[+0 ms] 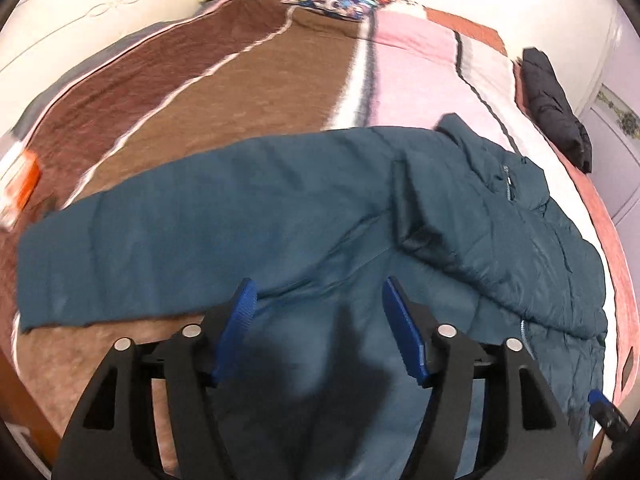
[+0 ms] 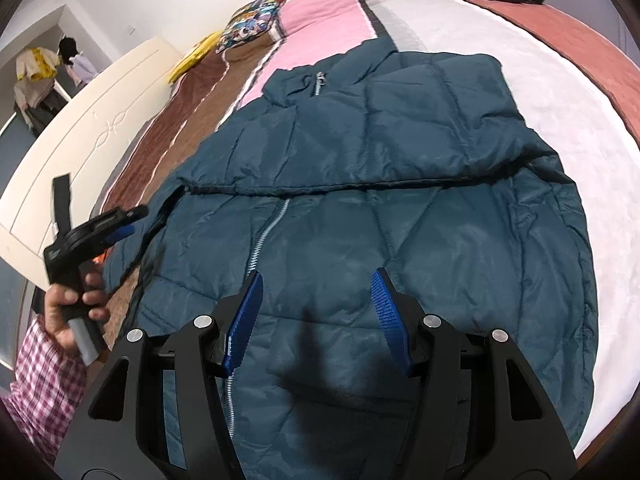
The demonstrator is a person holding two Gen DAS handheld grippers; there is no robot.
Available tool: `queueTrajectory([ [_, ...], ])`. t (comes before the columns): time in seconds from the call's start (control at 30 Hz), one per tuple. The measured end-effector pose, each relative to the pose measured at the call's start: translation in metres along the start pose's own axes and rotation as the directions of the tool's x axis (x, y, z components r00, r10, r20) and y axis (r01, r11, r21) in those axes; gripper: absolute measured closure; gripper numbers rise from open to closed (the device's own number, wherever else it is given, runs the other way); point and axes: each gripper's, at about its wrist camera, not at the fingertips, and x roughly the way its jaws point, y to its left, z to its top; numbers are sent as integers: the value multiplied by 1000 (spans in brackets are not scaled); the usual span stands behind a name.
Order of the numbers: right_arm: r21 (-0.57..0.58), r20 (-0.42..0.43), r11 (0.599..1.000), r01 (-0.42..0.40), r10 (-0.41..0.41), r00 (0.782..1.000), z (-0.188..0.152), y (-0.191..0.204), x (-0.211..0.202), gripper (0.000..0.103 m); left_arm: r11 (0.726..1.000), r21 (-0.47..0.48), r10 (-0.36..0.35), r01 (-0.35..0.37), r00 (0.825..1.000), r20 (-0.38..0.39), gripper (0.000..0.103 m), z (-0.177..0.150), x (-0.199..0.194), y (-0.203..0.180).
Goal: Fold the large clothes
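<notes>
A: What's the biggest thing here?

B: A bed under a striped blanket of brown, pink and white bands. Spread on it lies the teal quilted puffer jacket, zip side up, one sleeve folded across its chest and the other sleeve stretched out flat over the brown bands.

A: Anything else on the blanket?

B: A black padded garment near the far edge, a cartoon-print cushion and a yellow item beside the cream headboard.

A: And the claws?

B: The left gripper hangs over the jacket's lower part, blue pads spread, nothing between them. The right gripper is also parted and empty above the zip.

A: Any writing?

B: A small tag by the collar, too small to read.
</notes>
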Motion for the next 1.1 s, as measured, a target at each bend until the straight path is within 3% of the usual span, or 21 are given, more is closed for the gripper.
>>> queueTrajectory([
  [0.2, -41, -14, 999, 3, -4, 1000, -5, 23, 5, 46, 988, -149, 48, -49, 999, -8, 32, -18, -24, 73],
  [0.37, -67, -37, 998, -3, 0, 999, -9, 42, 15, 46, 938, -333, 81, -92, 996, -47, 32, -31, -23, 138],
  [0.47, -98, -48, 995, -4, -1, 999, -12, 55, 20, 46, 882, -466, 51, -74, 997, -62, 32, -38, -15, 171],
  [0.57, -145, -44, 989, 11, -18, 999, -15, 68, 21, 46, 797, -603, -19, -25, 998, -67, 32, -46, -1, 199],
  [0.7, -188, -38, 982, 29, -36, 999, -17, 77, 22, 46, 692, -722, -59, 7, 997, -46, 32, -51, 15, 222],
  [0.83, -177, -43, 984, 30, -39, 998, -16, 74, 25, 46, 616, -787, -77, 36, 997, -14, 32, -52, 26, 240],
  [0.93, -168, -44, 985, 36, -44, 998, -14, 71, 26, 46, 582, -812, -61, 42, 998, 8, 32, -47, 32, 248],
  [0.97, -165, -44, 986, 39, -46, 998, -14, 70, 27, 46, 580, -814, -46, 38, 999, 14, 34, -43, 33, 248],
  [1.03, -159, -41, 986, 43, -50, 998, -13, 68, 26, 46, 587, -810, -17, 15, 1000, 7, 50, -35, 34, 250],
  [1.1, -145, -38, 988, 46, -52, 998, -11, 63, 26, 46, 606, -795, 2, -20, 1000, -24, 84, -31, 38, 250],
])
